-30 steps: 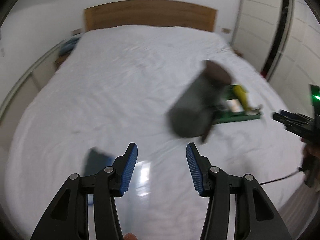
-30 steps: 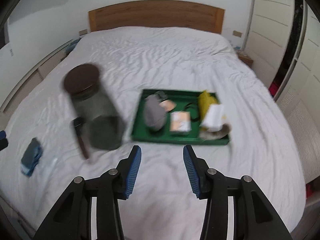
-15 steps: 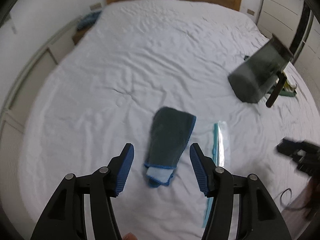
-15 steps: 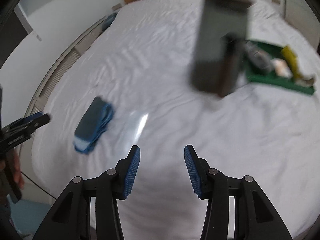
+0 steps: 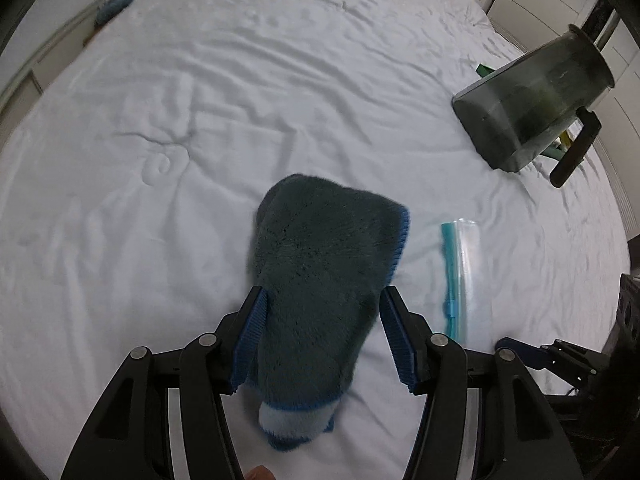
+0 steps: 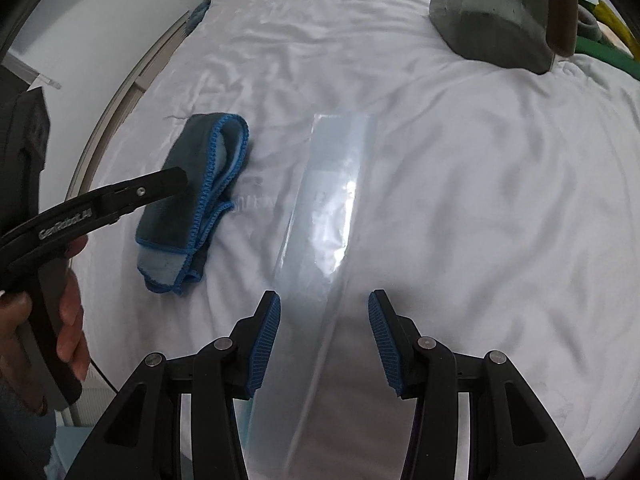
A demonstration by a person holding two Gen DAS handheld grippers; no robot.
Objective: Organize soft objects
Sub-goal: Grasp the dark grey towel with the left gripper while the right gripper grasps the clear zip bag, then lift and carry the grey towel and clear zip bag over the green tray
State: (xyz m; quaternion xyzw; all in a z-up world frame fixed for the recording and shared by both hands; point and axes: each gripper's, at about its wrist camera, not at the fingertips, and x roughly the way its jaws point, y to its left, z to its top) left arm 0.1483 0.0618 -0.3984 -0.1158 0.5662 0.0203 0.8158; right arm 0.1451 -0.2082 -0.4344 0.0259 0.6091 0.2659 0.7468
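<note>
A folded dark teal cloth with blue trim (image 5: 320, 280) lies on the white bed; it also shows in the right wrist view (image 6: 196, 196). My left gripper (image 5: 324, 336) is open with its jaws on either side of the cloth's near end. A clear zip bag with a teal seal (image 5: 456, 272) lies just right of the cloth. In the right wrist view the bag (image 6: 324, 216) lies flat and runs between the jaws of my open right gripper (image 6: 324, 332). The left gripper's finger (image 6: 132, 196) shows over the cloth in that view.
A smoky clear jug with a dark handle (image 5: 532, 104) lies on its side at the right of the bed, also seen in the right wrist view (image 6: 492, 12). A green tray (image 6: 600, 56) with small items sits behind it. A blue item (image 5: 120, 0) lies at the bed's far left edge.
Both grippers have dropped lower and closer to the bed. The left one has come over the cloth, which now sits between its jaws. The right one has come over the zip bag.
</note>
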